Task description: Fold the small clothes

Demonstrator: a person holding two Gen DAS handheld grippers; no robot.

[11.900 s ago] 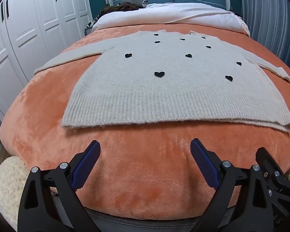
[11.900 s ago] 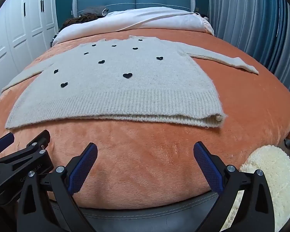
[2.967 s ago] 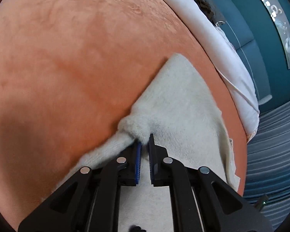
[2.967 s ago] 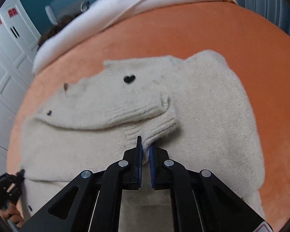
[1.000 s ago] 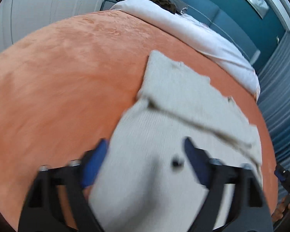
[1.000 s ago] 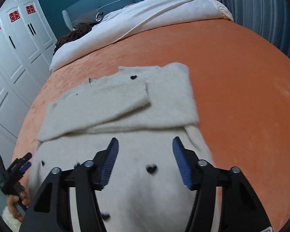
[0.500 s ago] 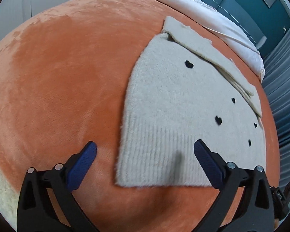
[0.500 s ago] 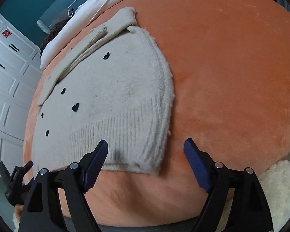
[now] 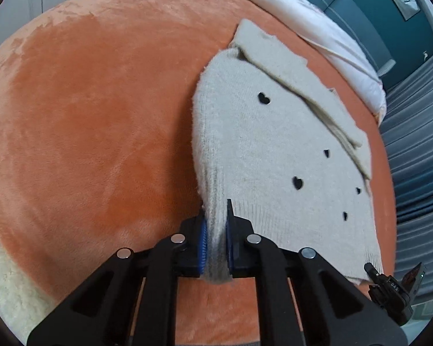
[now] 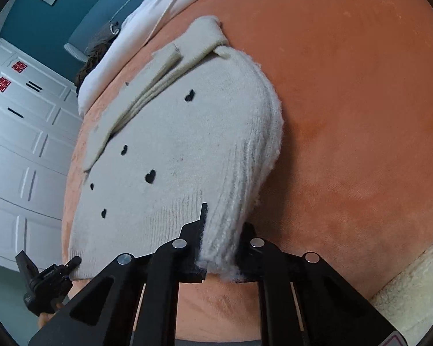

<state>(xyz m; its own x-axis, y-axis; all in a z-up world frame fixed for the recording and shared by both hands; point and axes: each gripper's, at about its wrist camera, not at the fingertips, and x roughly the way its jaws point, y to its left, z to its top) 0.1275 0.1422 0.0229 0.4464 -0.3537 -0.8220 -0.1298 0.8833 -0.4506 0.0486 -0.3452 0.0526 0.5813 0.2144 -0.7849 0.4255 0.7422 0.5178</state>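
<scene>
A cream knitted sweater with small black hearts lies on the orange bed cover, its sleeves folded across the far end. My left gripper is closing its jaws on the hem's left corner, and the blue pads press on the bunched knit. In the right wrist view the same sweater has its right hem corner pinched in my right gripper, whose jaws are closing too. Each gripper shows small in the other's view, the right gripper and the left gripper at opposite ends of the hem.
A white duvet lies across the head of the bed before a teal headboard. White wardrobe doors stand along the left side. A fluffy cream rug lies below the bed's near edge, where the orange cover drops away.
Half a second ago both grippers hung open just short of the hem. Both have moved in onto the hem corners and closed on the knit.
</scene>
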